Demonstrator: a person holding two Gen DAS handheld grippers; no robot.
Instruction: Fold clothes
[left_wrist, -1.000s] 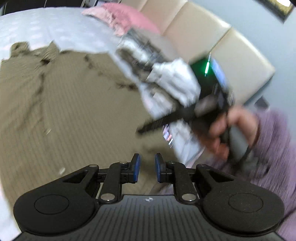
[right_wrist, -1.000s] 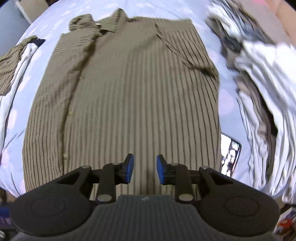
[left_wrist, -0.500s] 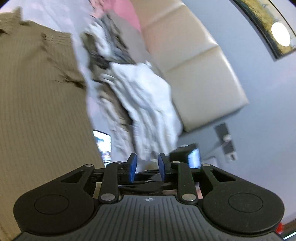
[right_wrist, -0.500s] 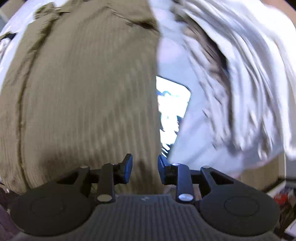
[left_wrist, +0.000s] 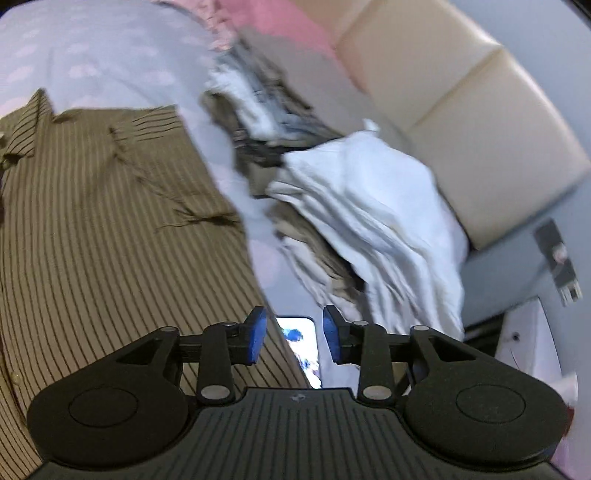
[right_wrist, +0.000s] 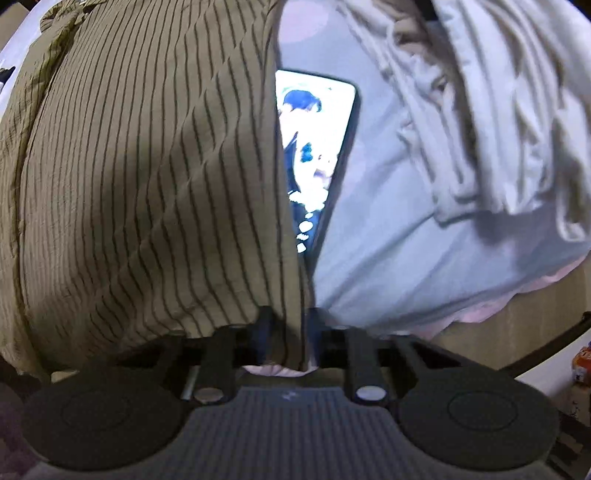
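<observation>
You have the olive-brown shirt with thin dark stripes (right_wrist: 140, 166) spread flat on the bed with the pale lilac spotted sheet (right_wrist: 388, 229), collar at the far end. You are at the start of a fold along the shirt's right-hand side edge, the edge that lies just beside the lit smartphone (right_wrist: 314, 147).

Your right tool (right_wrist: 288, 336) has just been closing, and its jaws now pinch the shirt's lower corner at that edge; the cloth bunches up between them and hides the blue pads.

Your left tool (left_wrist: 291, 339) has just been opening. It hangs part-open and empty above the same edge, with the smartphone (left_wrist: 301, 343) showing in the gap between its blue pads (left_wrist: 256, 341).

Judging from this, the next move is for the left tool to come down further up the shirt's edge, towards the shoulder, and take hold of cloth only. Keep clear of the smartphone, which touches or slips under that edge. Then both tools can lift together and carry the edge over towards the shirt's middle. The heap of white and grey clothes (left_wrist: 369, 206) beyond the smartphone lies apart from the shirt.
</observation>
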